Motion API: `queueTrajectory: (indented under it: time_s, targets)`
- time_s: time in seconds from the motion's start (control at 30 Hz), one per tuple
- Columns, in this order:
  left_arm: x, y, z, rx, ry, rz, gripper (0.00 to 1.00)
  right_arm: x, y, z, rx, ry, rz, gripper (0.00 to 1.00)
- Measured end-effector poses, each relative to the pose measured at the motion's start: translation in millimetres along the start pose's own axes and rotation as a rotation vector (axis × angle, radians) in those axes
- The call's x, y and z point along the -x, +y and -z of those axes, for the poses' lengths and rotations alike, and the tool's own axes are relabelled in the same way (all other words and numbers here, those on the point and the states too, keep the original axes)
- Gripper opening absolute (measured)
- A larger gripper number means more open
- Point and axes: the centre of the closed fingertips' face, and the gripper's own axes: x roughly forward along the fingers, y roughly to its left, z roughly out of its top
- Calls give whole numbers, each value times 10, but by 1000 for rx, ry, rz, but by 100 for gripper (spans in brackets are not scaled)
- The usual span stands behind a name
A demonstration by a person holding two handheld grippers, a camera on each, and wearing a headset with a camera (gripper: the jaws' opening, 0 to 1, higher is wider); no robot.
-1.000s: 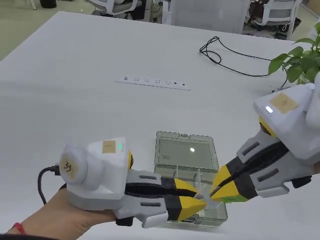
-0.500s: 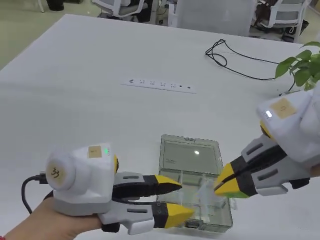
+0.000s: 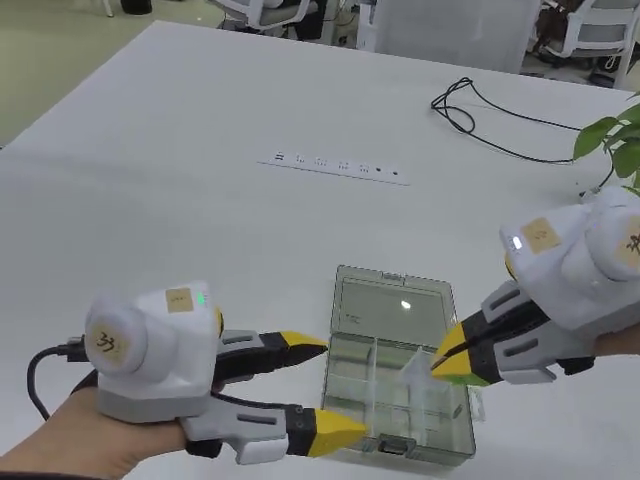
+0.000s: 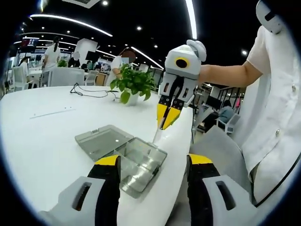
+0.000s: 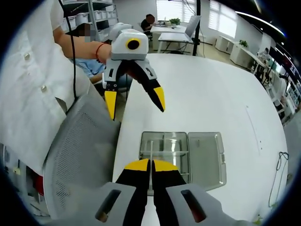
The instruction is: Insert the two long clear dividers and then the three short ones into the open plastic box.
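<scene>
My right gripper point(image 3: 442, 364) is clamping a clear plastic divider point(image 3: 415, 370) above the open translucent plastic box point(image 3: 440, 446); my left gripper point(image 3: 322, 390), jaws apart, is hovering beside it. I am judging the task partway: some seated dividers point(image 3: 376, 372) are showing inside

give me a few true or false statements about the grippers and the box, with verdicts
1. The left gripper is open and holds nothing. True.
2. The right gripper is open wide. False: it is shut on a clear divider over the box.
3. The box's lid is closed. False: the lid lies open, flat on the table.
4. A power strip lies on the table beyond the box. True.
</scene>
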Motion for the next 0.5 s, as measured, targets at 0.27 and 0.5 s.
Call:
queueTrajectory:
  time_s: [0.27,0.5]
  targets:
    - [26,84,43,-15,15,-34,69,-112,-127,60,-8,8,19,2]
    - [8,111,77,-27,24,-43,80,-225,-265,97,-24,-2,39,2]
